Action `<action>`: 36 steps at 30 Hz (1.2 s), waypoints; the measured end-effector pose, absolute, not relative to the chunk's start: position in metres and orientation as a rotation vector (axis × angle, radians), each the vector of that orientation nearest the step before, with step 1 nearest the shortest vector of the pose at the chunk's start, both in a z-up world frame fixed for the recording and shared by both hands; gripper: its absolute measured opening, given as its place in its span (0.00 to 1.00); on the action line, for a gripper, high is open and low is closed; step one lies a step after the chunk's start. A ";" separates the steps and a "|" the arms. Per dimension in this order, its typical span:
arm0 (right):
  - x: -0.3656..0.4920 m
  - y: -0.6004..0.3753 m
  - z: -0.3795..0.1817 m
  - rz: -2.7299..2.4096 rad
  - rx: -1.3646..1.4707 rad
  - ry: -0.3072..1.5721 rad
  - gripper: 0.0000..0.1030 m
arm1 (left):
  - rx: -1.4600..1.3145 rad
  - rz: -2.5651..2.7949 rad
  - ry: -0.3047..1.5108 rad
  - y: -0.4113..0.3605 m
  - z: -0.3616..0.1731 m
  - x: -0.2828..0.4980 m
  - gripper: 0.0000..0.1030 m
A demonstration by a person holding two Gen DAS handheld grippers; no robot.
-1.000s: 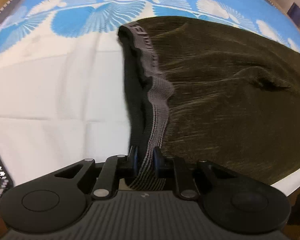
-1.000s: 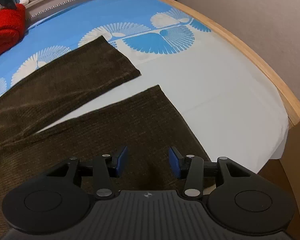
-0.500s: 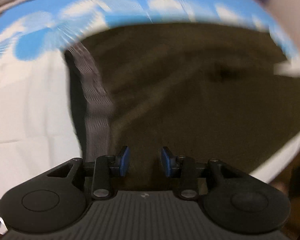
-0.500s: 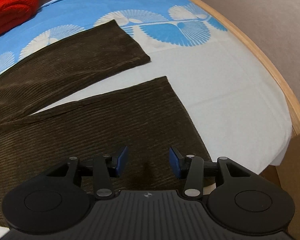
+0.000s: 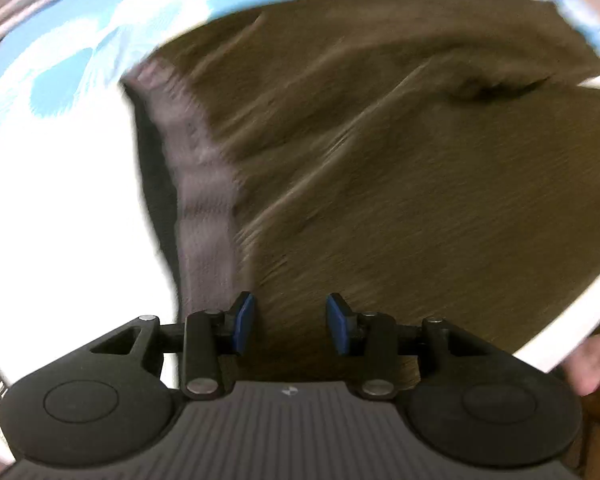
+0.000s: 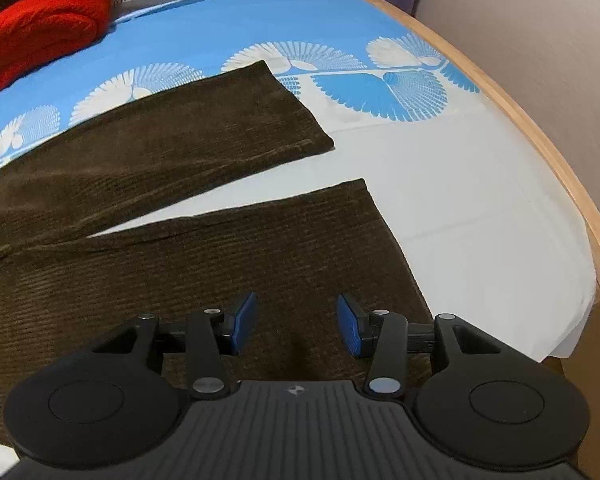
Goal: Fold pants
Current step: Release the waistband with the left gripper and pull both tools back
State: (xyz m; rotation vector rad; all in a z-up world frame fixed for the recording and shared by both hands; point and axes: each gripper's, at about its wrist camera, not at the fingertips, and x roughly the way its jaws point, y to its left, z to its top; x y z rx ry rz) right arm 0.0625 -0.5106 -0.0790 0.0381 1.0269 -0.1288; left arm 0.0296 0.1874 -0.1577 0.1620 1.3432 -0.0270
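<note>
We have the pants (image 6: 172, 240) spread flat on the bed (image 6: 480, 216), waistband (image 5: 206, 200) toward the bed's left end, both legs running toward its right side, near its front edge. The legs lie splayed with a wedge of sheet showing between them; we judge this the lay-flat stage, nothing folded yet.

Left gripper (image 5: 290, 322): jaws apart, empty, over the cloth just right of the waistband. Probably placed there to take the near waist corner for a lengthwise fold.

Right gripper (image 6: 296, 322): jaws apart, empty, above the near leg (image 6: 260, 264), short of its hem. The far leg (image 6: 188, 136) lies well apart, its hem up on the blue pattern.

A crease (image 5: 496, 90) sits near the crotch; it may need smoothing.

Hard to read: the left view is motion-blurred, so cloth contact is uncertain. The gripper bodies hide the pants' near edge in both views. A red blanket (image 6: 40, 28) at the far left corner is cut off.
</note>
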 end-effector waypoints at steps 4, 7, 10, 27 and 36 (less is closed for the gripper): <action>0.062 -0.510 -0.077 -0.129 0.039 1.014 0.46 | 0.159 -0.022 1.344 0.190 -0.155 0.028 0.42; 0.064 -0.509 -0.075 -0.130 0.050 1.003 0.46 | 0.127 -0.048 1.256 0.185 -0.137 0.029 0.44; 0.067 -0.507 -0.073 -0.119 0.050 0.989 0.46 | 0.135 -0.046 1.183 0.176 -0.125 0.031 0.50; 0.045 -0.411 0.025 0.045 0.030 0.533 0.56 | 0.123 0.027 0.901 0.143 -0.082 0.070 0.81; 0.063 -0.375 0.013 0.080 -0.009 0.604 0.56 | 0.114 0.068 0.894 0.139 -0.092 0.089 0.81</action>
